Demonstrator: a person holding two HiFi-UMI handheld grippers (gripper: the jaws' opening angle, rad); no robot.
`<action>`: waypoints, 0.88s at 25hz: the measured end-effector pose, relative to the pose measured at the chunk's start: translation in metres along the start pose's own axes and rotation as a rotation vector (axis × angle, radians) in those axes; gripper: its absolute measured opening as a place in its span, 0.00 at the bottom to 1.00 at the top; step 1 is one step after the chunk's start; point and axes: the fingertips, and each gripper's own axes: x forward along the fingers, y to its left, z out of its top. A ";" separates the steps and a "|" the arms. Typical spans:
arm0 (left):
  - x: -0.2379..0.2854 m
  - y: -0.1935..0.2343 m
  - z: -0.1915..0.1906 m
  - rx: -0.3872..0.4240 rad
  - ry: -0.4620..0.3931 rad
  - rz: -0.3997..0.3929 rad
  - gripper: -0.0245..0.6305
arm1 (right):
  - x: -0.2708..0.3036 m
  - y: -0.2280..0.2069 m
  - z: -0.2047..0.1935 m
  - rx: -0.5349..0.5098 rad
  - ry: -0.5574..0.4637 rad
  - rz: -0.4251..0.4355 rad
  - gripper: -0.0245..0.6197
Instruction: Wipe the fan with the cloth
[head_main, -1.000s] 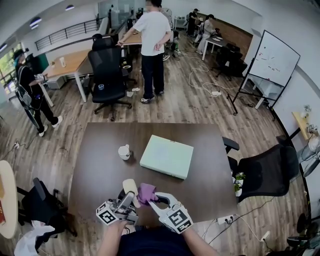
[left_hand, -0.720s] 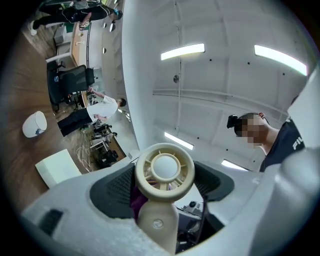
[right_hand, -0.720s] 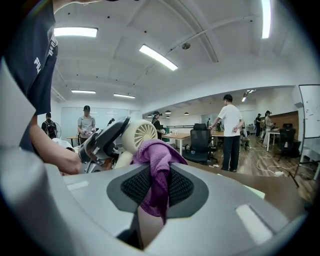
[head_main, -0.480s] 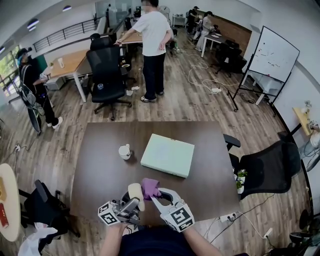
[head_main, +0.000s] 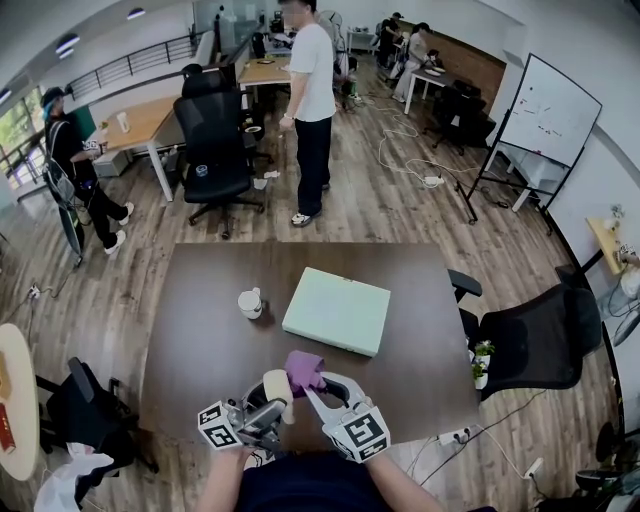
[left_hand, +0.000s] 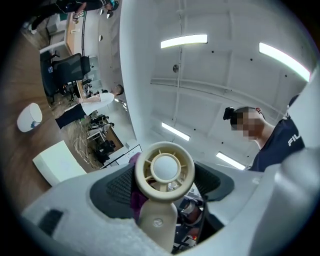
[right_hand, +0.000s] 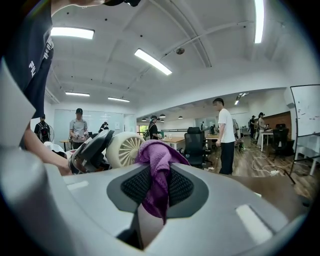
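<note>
A small cream hand fan (head_main: 276, 386) is held over the near edge of the dark table (head_main: 200, 340). My left gripper (head_main: 268, 400) is shut on its handle. In the left gripper view the fan's round grille (left_hand: 165, 170) stands upright between the jaws and faces the camera. A purple cloth (head_main: 303, 368) is bunched in my right gripper (head_main: 310, 386), which is shut on it. The cloth (right_hand: 159, 162) sits right beside the fan's ribbed head (right_hand: 125, 148) on its right side. I cannot tell whether they touch.
A pale green flat box (head_main: 336, 311) and a white cup (head_main: 250, 303) lie on the table beyond the grippers. A black office chair (head_main: 535, 340) stands at the table's right. A person in a white shirt (head_main: 312, 100) stands on the wooden floor past the far edge.
Both grippers, with the fan and the cloth, have shifted a little to the right, still close together. The person in white has turned and stepped on the floor behind.
</note>
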 end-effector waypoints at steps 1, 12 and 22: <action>0.000 0.000 0.001 0.003 0.005 0.001 0.60 | 0.001 0.000 0.000 0.001 -0.001 -0.002 0.17; 0.000 0.010 -0.001 0.044 0.027 0.043 0.60 | 0.000 -0.002 0.011 -0.013 -0.024 0.000 0.17; -0.003 0.016 -0.009 0.035 0.054 0.068 0.60 | -0.004 0.002 0.018 -0.031 -0.043 0.015 0.17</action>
